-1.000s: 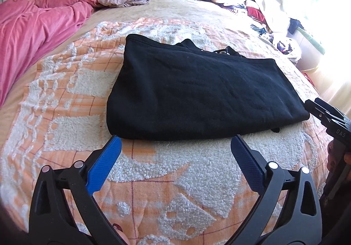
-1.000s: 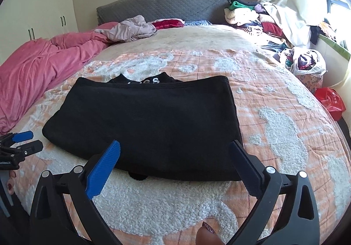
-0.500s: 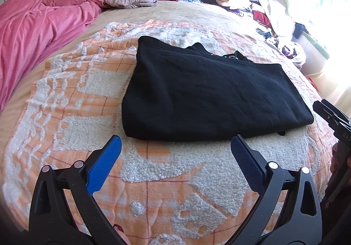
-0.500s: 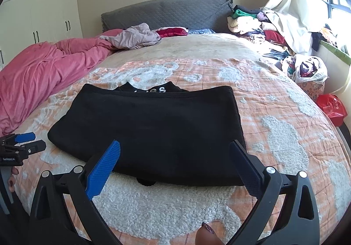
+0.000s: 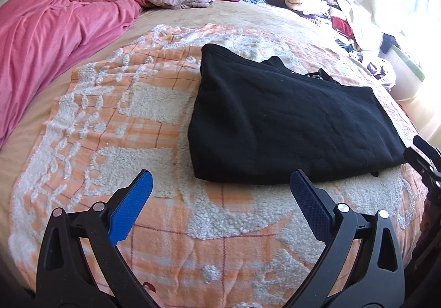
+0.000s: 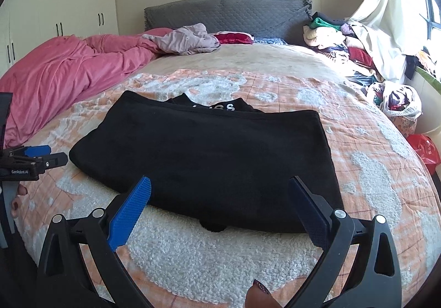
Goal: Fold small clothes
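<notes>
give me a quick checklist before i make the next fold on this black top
1. Left tool open and empty: ok.
2. Right tool open and empty: ok.
3. Black top lying flat on the orange blanket: ok.
4. Near edge tidy: not ok, a small bit of fabric sticks out under it.
5. Far edge tidy: not ok, the printed layer pokes past the fold.
6. Blanket around the top free of other clothes: ok.

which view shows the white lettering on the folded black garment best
The right wrist view: the white lettering faces the camera on a layer behind the folded black fleece garment. The left wrist view shows only a sliver of it, unreadable.
</notes>
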`<control>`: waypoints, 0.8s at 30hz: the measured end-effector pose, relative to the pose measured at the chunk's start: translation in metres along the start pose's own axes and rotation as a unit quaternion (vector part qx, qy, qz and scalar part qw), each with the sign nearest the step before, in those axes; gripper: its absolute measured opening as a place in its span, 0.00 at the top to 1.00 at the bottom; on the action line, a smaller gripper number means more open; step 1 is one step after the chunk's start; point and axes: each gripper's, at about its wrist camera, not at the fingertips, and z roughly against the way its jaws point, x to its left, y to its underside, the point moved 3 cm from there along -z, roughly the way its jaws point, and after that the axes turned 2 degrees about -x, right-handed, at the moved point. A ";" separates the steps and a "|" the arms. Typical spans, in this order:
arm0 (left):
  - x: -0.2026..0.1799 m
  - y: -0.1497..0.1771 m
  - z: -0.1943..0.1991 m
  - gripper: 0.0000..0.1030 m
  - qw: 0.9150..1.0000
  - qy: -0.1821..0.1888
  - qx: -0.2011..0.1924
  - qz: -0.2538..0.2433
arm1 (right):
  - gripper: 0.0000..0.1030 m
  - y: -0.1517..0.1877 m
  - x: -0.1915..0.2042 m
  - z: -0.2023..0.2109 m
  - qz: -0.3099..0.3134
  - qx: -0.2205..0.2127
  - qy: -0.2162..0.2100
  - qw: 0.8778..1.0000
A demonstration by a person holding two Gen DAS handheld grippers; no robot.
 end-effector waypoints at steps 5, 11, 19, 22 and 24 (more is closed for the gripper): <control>0.013 -0.007 -0.006 0.09 1.000 -0.008 -0.002 0.006 | 0.04 0.003 0.024 -0.008 0.025 0.011 -0.015 1.000; 0.025 -0.016 -0.013 0.09 1.000 -0.013 -0.003 0.014 | 0.04 0.007 0.054 -0.018 0.063 0.020 -0.019 0.998; 0.039 -0.027 -0.020 0.09 1.000 -0.014 -0.004 0.023 | 0.04 0.012 0.094 -0.036 0.103 0.039 -0.032 0.993; 0.044 -0.032 -0.021 0.09 1.000 -0.011 -0.004 0.027 | 0.04 0.016 0.109 -0.041 0.121 0.047 -0.038 0.991; 0.047 -0.035 -0.022 0.09 1.000 -0.010 -0.004 0.029 | 0.04 0.017 0.116 -0.045 0.125 0.054 -0.046 0.990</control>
